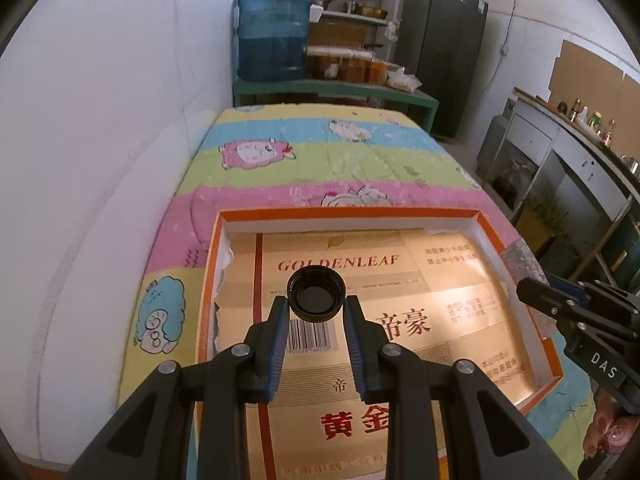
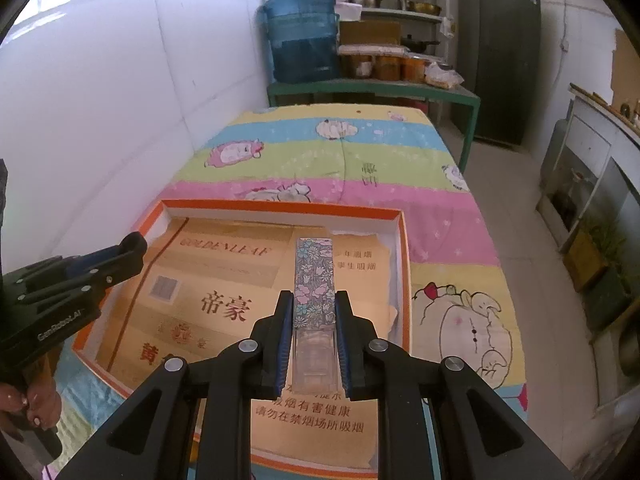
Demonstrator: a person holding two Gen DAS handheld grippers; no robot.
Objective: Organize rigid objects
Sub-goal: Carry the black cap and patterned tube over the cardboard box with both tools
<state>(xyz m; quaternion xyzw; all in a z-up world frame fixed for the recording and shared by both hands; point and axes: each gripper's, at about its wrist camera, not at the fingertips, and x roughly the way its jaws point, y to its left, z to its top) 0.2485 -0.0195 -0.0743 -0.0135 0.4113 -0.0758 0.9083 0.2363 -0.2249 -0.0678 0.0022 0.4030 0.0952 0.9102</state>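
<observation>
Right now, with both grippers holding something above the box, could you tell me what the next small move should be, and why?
Probably lower both a little further into the orange box. The left gripper is shut on a black cap and the right gripper on a floral case; both seem to hang above the gold liner, so releasing now would likely drop them.

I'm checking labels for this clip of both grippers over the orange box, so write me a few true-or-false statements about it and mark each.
1. The left gripper holds a black bottle cap. True.
2. The right gripper is empty. False: it is shut on a long flower-patterned case.
3. The orange-rimmed box is lined with gold printed card. True.
4. The box sits on a bare wooden table. False: it rests on a striped cartoon cloth.
5. A blue water jug stands beyond the cloth. True.
</observation>
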